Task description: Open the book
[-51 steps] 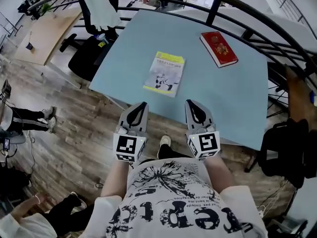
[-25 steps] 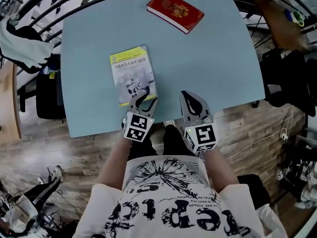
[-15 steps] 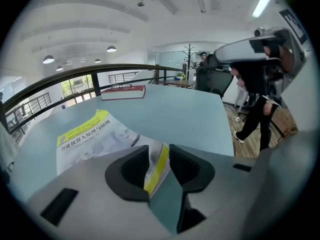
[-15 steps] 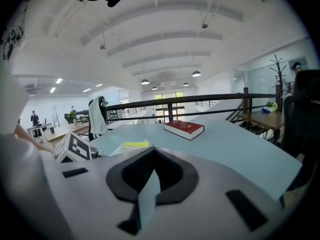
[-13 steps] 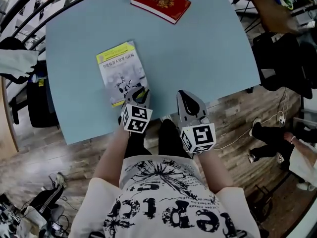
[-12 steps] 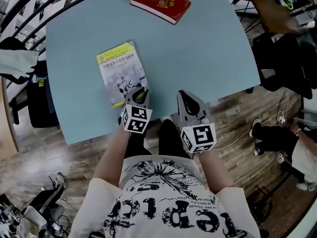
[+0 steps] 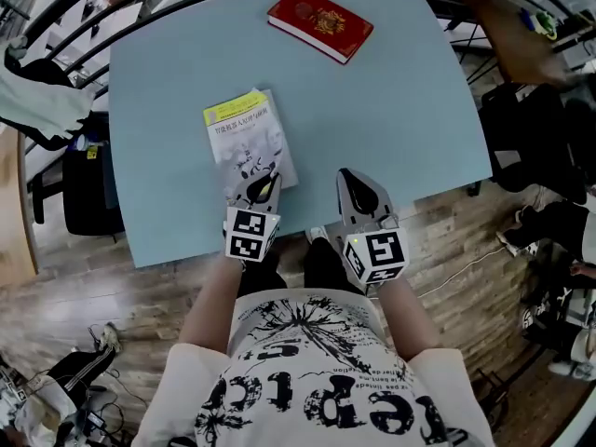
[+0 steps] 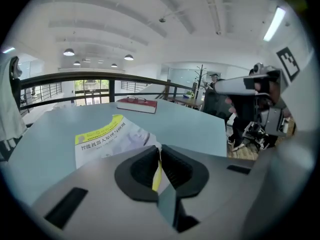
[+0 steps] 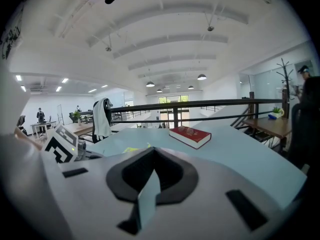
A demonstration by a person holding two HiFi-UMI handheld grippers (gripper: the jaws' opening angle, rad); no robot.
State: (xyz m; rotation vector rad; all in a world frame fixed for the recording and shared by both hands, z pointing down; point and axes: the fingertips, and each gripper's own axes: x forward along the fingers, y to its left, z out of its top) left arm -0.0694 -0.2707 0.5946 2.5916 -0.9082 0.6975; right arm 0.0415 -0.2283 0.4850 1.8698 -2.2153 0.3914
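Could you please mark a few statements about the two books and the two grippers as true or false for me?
1. The left gripper is clamped on the yellow book. True: its jaws have just been closing, with the cover's edge between them.
2. The right gripper holds the red book. False: it is shut on nothing, and the red book lies apart at the far side of the table.
3. The red book lies open. False: it is closed.
4. The yellow book lies nearer the person than the red book. True.

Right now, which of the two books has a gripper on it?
The yellow-and-white paperback: the left gripper has just been closing on its near corner. The red book lies untouched farther away.
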